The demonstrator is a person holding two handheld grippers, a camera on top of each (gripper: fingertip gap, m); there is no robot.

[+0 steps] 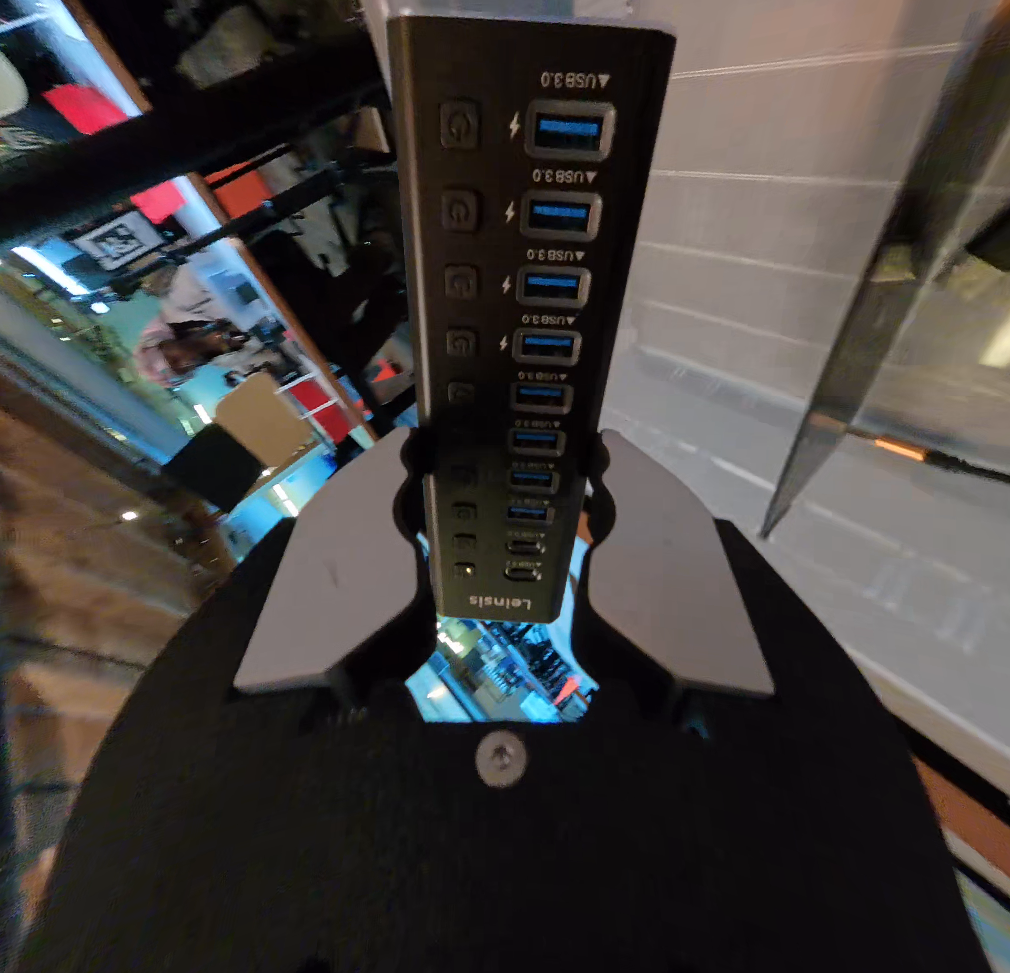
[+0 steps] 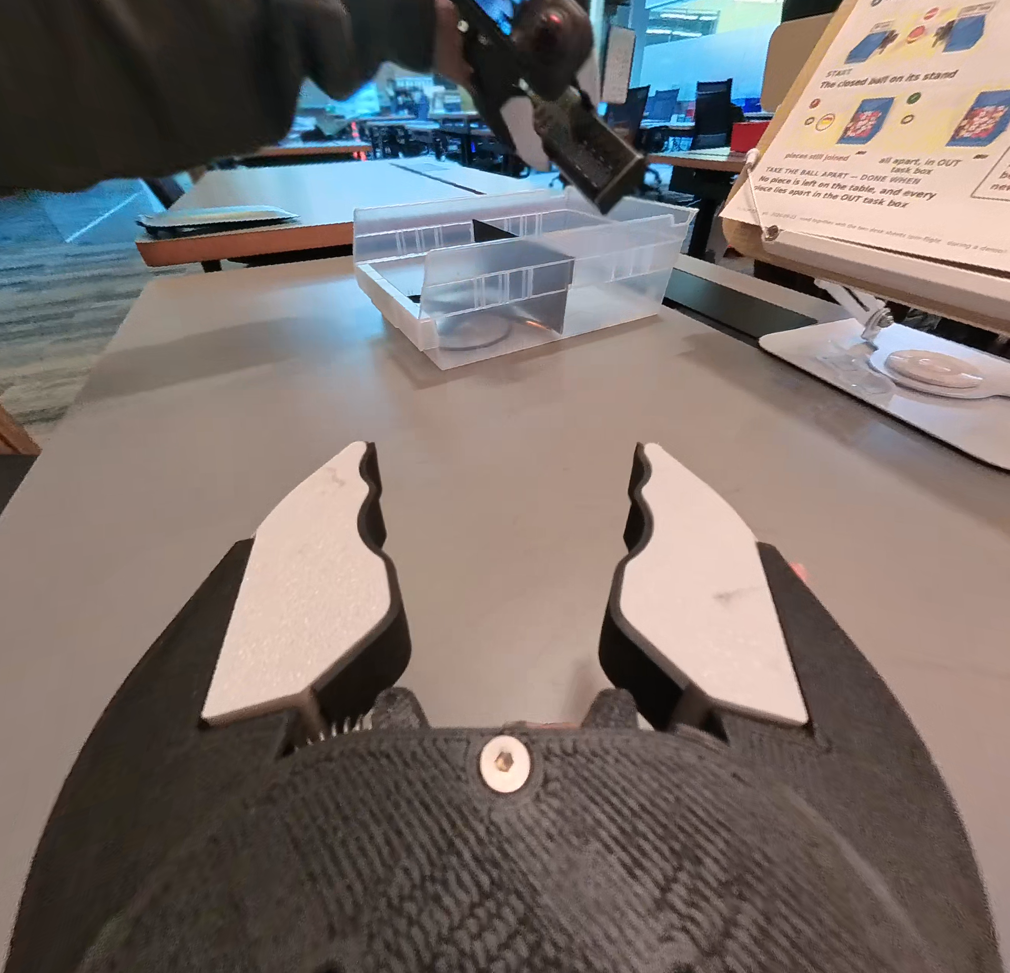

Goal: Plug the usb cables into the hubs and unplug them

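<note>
My left gripper is shut on a long black USB hub and holds it in the air, its row of blue ports facing the camera. All the ports I can see are empty. In the right wrist view the left gripper shows far off, holding the hub tilted down over a clear plastic bin. My right gripper is open and empty, low over the grey table. A coiled cable lies in the bin's near left compartment.
The bin has a dark divider. A white stand with an instruction sheet is at the right. A person's dark sleeve crosses the upper left. The bin wall fills the left wrist view's right side. Tip to tip, the grippers are about 40 cm apart.
</note>
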